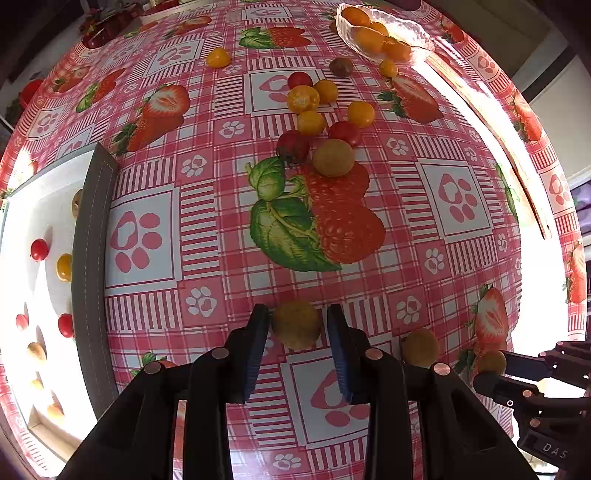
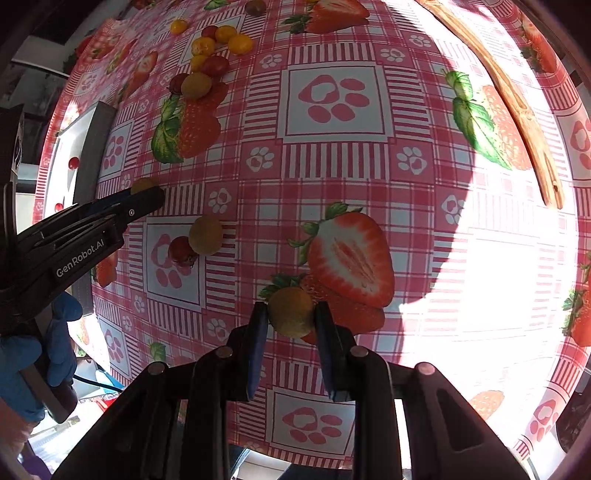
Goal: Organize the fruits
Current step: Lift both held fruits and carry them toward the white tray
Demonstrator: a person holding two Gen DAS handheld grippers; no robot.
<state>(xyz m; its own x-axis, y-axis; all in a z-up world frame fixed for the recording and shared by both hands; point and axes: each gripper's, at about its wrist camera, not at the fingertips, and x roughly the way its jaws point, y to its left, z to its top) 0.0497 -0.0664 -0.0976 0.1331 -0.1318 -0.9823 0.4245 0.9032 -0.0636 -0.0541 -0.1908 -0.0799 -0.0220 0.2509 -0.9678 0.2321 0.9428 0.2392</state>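
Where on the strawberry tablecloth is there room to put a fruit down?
Bare cloth lies between the left hand-held gripper and the pile of small yellow and red fruits, right of the white tray. The sunlit stretch beside the long wooden strip is open too. It is crowded near the clear glass bowl.

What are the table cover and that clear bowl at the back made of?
The table cover looks like wipe-clean vinyl or oilcloth: a printed strawberry check with a glossy sheen where sunlight hits it. The bowl seems to be glass or clear plastic; it is see-through, with a rippled, glinting wall. I cannot tell which.
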